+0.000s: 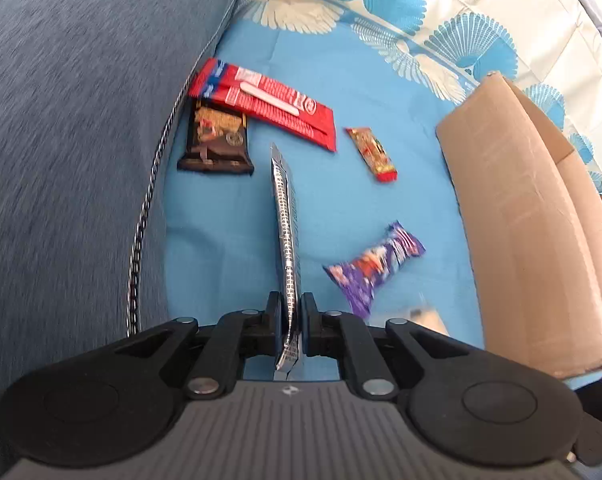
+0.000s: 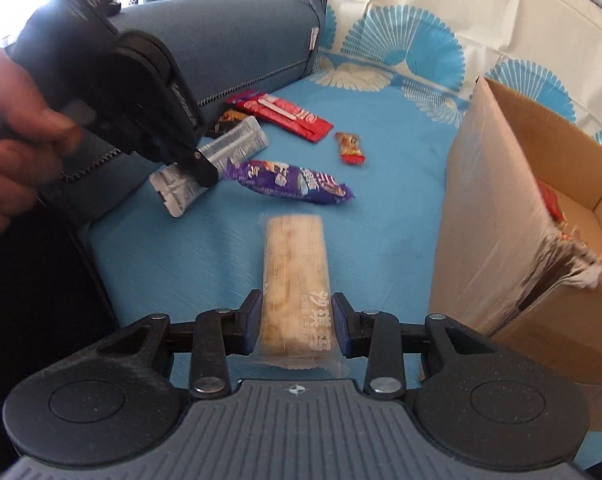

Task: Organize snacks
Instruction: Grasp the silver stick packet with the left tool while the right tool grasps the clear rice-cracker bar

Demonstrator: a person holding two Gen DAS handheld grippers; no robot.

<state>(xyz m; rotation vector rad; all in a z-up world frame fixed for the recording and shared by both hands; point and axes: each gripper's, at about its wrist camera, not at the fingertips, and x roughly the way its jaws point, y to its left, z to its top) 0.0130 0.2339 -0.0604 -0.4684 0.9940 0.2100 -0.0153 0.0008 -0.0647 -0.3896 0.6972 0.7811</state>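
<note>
1. Your left gripper had its fingers clamped edge-on around the silver packet, held above the blue sheet.
2. Your right gripper pinched the clear-wrapped pastry bar between narrowly parted fingers.
3. The purple packet lay on the sheet, left of the cardboard box.

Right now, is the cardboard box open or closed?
Open. The cardboard box has its top flaps up, and the right wrist view looks inside at snack packets already there.
</note>
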